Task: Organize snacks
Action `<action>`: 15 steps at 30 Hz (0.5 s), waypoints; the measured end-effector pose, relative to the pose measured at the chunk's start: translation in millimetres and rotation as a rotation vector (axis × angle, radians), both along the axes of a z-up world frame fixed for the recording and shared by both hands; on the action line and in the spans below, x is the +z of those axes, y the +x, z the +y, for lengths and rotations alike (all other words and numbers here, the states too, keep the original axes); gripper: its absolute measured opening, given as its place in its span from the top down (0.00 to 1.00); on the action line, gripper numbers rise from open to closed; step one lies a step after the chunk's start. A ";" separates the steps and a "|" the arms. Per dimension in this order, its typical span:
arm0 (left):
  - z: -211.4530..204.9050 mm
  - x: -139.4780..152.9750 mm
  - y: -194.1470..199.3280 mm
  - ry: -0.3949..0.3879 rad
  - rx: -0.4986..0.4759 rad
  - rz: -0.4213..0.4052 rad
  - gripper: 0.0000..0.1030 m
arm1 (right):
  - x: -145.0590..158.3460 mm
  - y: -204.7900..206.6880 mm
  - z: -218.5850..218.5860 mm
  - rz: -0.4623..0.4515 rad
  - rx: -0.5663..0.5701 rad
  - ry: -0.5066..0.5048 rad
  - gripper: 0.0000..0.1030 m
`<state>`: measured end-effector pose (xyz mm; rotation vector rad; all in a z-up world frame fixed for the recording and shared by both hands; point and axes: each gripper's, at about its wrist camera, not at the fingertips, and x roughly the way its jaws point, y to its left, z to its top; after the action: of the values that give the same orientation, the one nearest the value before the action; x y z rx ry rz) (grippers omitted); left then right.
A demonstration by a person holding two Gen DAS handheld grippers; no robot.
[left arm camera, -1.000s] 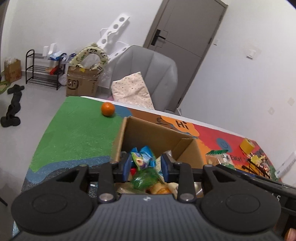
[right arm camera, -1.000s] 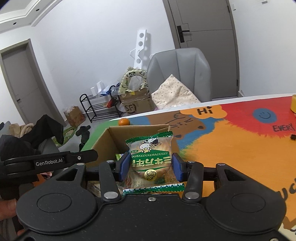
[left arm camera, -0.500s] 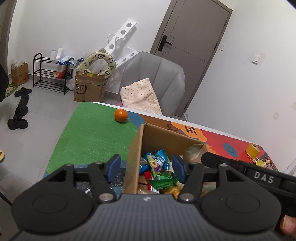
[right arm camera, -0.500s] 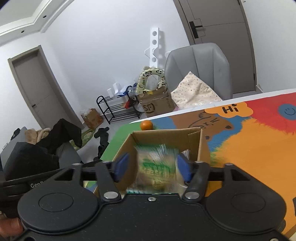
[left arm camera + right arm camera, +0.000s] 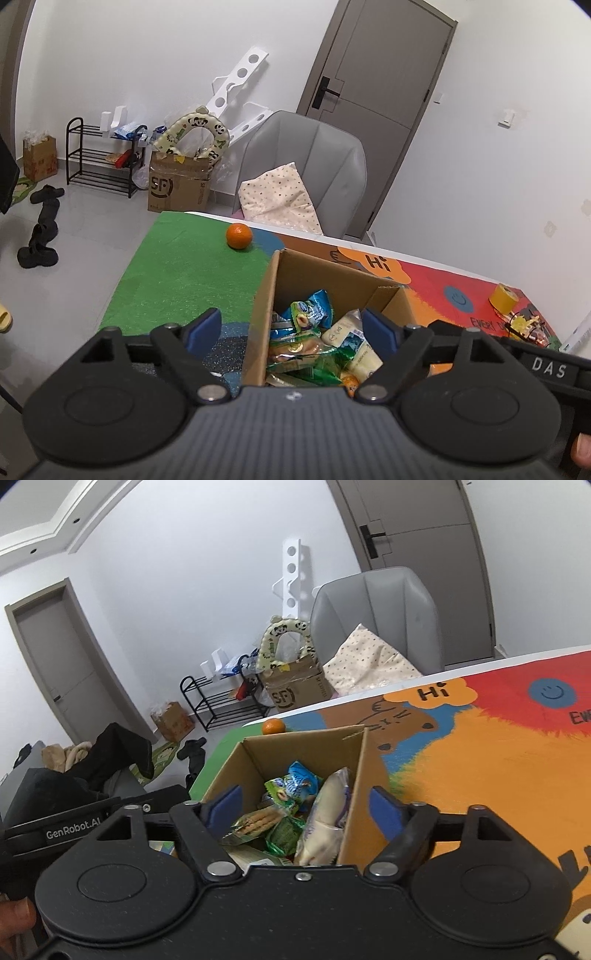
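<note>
- Left wrist view, far left: black shoe rack (image 5: 99, 157) on the floor by the wall, dark shoes (image 5: 38, 236) in front of it, brown paper bag (image 5: 40, 158) beside it.
- SF carton (image 5: 179, 186) right of the rack, panda-print ring cushion (image 5: 192, 131) sitting on top of it.
- Grey chair (image 5: 306, 162) behind the table, dotted pillow (image 5: 280, 199) leaning on its seat.
- Table mat (image 5: 177, 273): green at left, orange and red to the right. Orange fruit (image 5: 239, 236) on the green part near the far edge, well apart from the box.
- Cardboard box (image 5: 266, 295) open on the mat, full of snack packs (image 5: 310, 343): blue, green and pale wrappers piled loose inside.
- Left gripper (image 5: 291, 328): jaws wide apart, just been opening, nothing between the pads. Left pad (image 5: 203, 326) sits over the mat outside the box's left wall, right pad over the box interior.
- Yellow tape roll (image 5: 504, 297) at the mat's far right end, small clutter next to it, too small to identify.
- Right wrist view: same box (image 5: 365, 775) from the other side, same packs (image 5: 295, 812) lying inside, a pale bun pack against the right wall.
- Right gripper (image 5: 310, 808): jaws also spread, just been opening, holding nothing. Left pad (image 5: 223, 806) is over the box's left side, right pad just outside the right wall.
- Other gripper's body visible at the left edge of this view, a fingertip (image 5: 16, 915) of the person under it.
</note>
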<state>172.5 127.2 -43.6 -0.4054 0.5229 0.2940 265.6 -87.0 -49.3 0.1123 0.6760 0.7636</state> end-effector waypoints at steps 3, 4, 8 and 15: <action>-2.9 0.6 -1.7 0.004 -0.012 0.006 0.15 | -1.4 -2.3 -7.3 0.009 -0.012 -0.004 0.25; -4.6 0.3 -1.7 0.002 -0.017 0.009 0.14 | -2.2 -3.0 -9.3 0.010 -0.015 -0.006 0.25; -10.6 -3.2 0.0 -0.009 -0.040 0.041 0.13 | -5.2 -5.2 -21.8 0.022 -0.038 -0.009 0.20; -28.4 -3.3 -3.3 -0.008 -0.075 0.072 0.12 | -5.2 -10.9 -44.6 0.031 -0.072 -0.006 0.06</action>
<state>169.2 98.9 -46.9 -0.3829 0.6084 0.2351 254.7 -131.7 -54.5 0.1421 0.7007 0.6920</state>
